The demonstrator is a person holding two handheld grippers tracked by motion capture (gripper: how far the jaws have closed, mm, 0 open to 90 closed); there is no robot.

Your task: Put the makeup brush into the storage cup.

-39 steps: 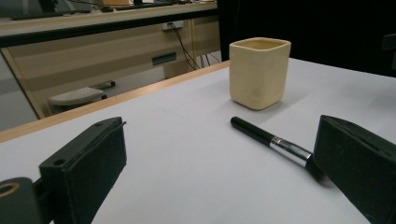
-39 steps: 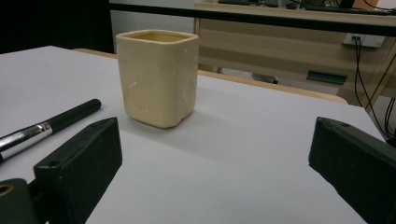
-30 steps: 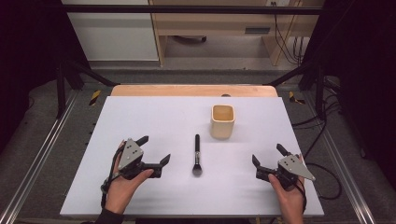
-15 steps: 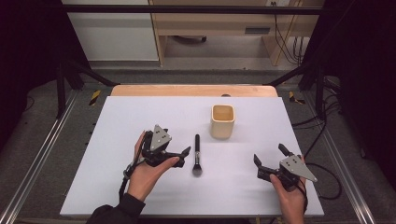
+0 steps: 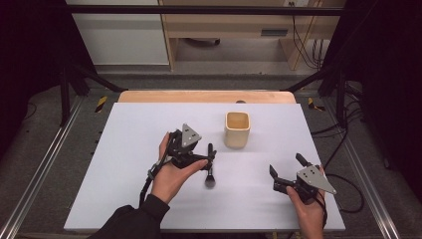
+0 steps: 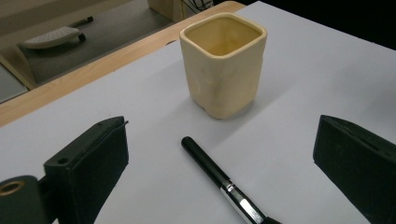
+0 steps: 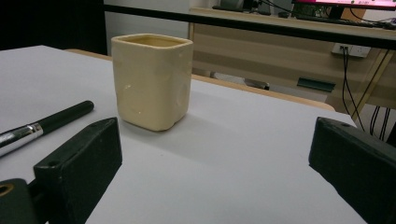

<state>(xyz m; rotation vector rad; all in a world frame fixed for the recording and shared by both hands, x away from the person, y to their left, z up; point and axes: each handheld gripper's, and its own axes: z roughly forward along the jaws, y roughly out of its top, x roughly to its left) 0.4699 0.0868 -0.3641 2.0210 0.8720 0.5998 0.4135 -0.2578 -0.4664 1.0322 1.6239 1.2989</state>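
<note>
A black makeup brush (image 5: 209,164) lies on the white table (image 5: 129,149), its handle pointing away from me and its bristles toward me. My left gripper (image 5: 206,157) is open and low over it, one jaw on each side of the handle (image 6: 205,163), neither touching it. Just beyond stands a cream square cup (image 5: 237,129) (image 6: 224,65), upright and empty. My right gripper (image 5: 286,165) is open near the front right of the table, with nothing between its jaws. It faces the cup (image 7: 152,81) and the brush handle (image 7: 46,123).
A wooden strip (image 5: 206,96) runs along the table's far edge. Metal rails (image 5: 45,164) flank the table on the left, and cables (image 5: 348,184) lie on the floor at the right. A desk and a cabinet stand beyond the table.
My left gripper has moved right and forward from the front left of the table until its open jaws straddle the brush. The right gripper has barely shifted.
</note>
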